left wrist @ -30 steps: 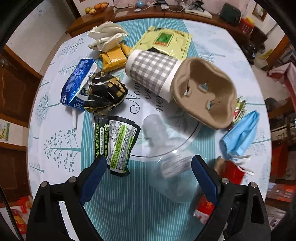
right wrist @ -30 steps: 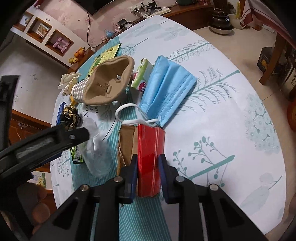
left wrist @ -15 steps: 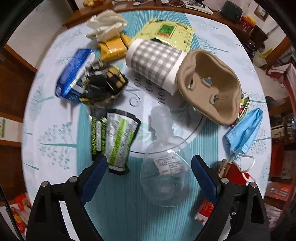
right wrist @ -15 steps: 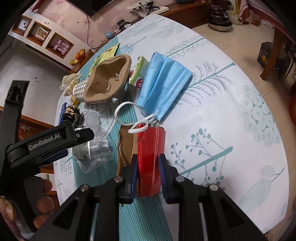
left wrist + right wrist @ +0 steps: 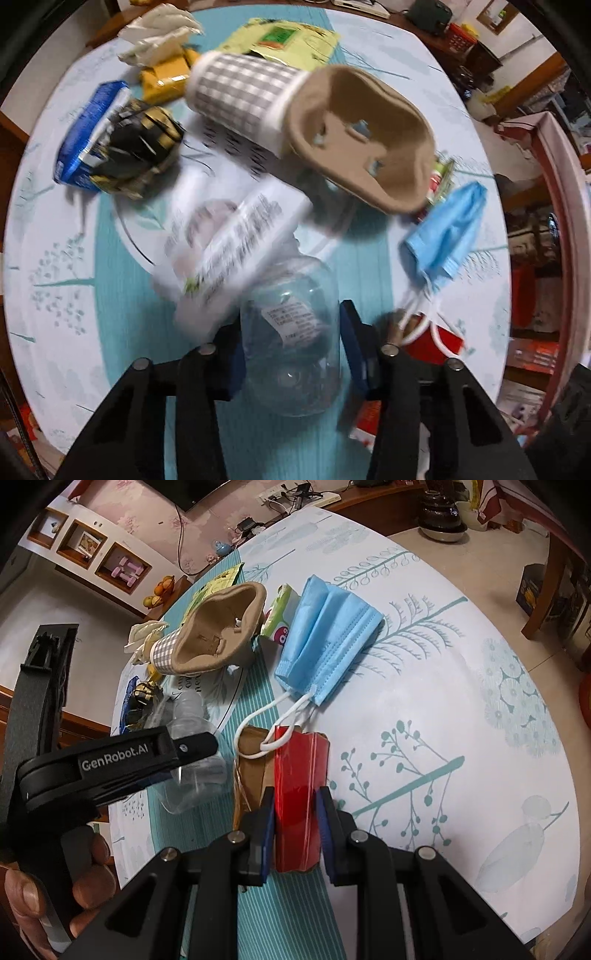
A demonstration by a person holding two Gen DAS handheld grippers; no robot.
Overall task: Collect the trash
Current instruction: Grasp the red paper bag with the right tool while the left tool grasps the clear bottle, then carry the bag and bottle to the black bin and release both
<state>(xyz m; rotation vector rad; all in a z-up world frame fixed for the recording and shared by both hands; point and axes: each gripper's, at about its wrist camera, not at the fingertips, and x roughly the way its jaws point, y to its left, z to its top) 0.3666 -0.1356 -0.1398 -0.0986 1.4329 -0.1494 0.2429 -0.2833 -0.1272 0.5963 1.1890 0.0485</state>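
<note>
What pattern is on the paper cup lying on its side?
The paper cup has a grey-and-white check with a white rim; the left wrist view shows it best.

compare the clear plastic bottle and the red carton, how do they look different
The clear plastic bottle is see-through and rounded; the red carton is opaque and flat-sided. The bottle sits between the left gripper jaws, which are closing; the carton is already clamped in the right gripper. Both are trash on the round table.

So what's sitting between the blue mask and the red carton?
Only the mask's white ear loops, trailing from the blue mask onto the red carton; right wrist view shows it.
</note>
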